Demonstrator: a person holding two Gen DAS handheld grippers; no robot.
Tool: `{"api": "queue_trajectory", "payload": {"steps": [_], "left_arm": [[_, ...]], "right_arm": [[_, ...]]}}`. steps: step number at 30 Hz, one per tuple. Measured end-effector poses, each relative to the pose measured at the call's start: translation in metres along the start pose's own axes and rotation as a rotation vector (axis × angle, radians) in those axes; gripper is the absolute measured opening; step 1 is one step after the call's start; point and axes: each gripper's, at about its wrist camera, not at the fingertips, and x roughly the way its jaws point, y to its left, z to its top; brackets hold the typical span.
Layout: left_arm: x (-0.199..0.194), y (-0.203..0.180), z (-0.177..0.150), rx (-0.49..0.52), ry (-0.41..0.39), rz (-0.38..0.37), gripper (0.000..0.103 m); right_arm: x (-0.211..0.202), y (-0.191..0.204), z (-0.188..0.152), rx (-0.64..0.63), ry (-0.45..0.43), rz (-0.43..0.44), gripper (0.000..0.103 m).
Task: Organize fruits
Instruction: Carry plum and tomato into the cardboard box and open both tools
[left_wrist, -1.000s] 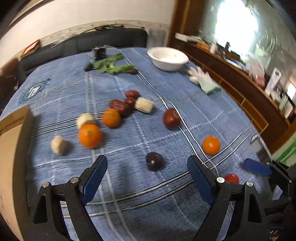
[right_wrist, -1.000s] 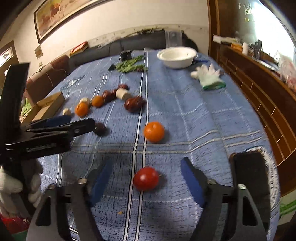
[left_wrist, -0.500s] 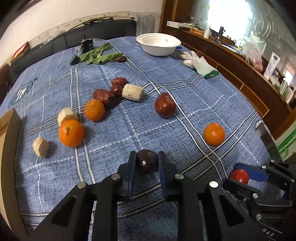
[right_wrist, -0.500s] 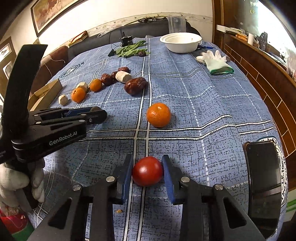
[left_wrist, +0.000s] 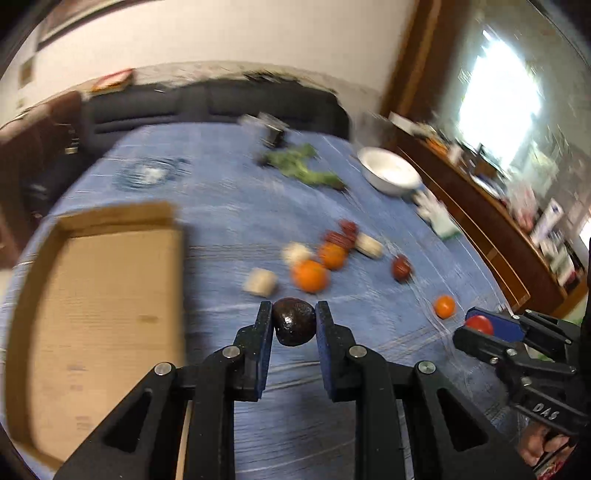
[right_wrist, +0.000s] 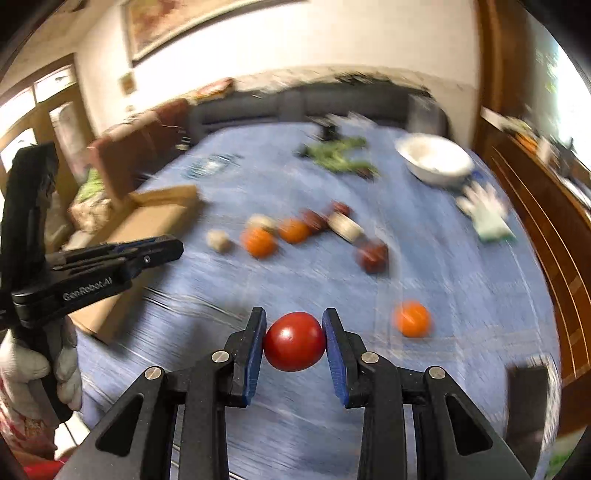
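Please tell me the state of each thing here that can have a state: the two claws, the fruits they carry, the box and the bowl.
Left claw: shut on the dark fruit.
Dark fruit: held, off the table.
Right claw: shut on the red tomato.
Red tomato: held, off the table.
Cardboard box: open, nothing seen inside.
White bowl: upright; contents too blurred to tell.

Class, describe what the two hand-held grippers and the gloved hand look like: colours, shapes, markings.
The left hand-held gripper and right hand-held gripper are black angular frames with silver bolts and blue-padded fingers. Seen from the right wrist, the left one bears white "GenRobot.AI" lettering, and a white knitted glove covers the hand holding it.
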Motion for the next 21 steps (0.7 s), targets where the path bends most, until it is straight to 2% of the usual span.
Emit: {"api": "queue_trajectory", "payload": {"steps": [6, 9, 12, 15, 21], "left_arm": [[-0.034, 0.086, 0.029, -0.056, -0.065, 0.210, 0.022], [-0.029, 0.133, 0.048, -0.106, -0.054, 0.282, 0.022], [-0.014, 0.165, 0.055, -0.152, -0.030, 0.307, 0.022], [0.012, 0.197, 0.057, -0.213, 0.022, 0.302, 0.022], [0.054, 0.226, 0.049, -0.280, 0.111, 0.302, 0.022]], "right_arm": [[0.013, 0.078, 0.060, -0.097, -0.079, 0.206, 0.035], [0.038, 0.113, 0.089, -0.129, -0.084, 0.273, 0.035], [0.080, 0.141, 0.109, -0.144, -0.035, 0.315, 0.035], [0.126, 0.163, 0.117, -0.158, 0.011, 0.295, 0.035], [0.211, 0.181, 0.125, -0.146, 0.105, 0.267, 0.035]]}}
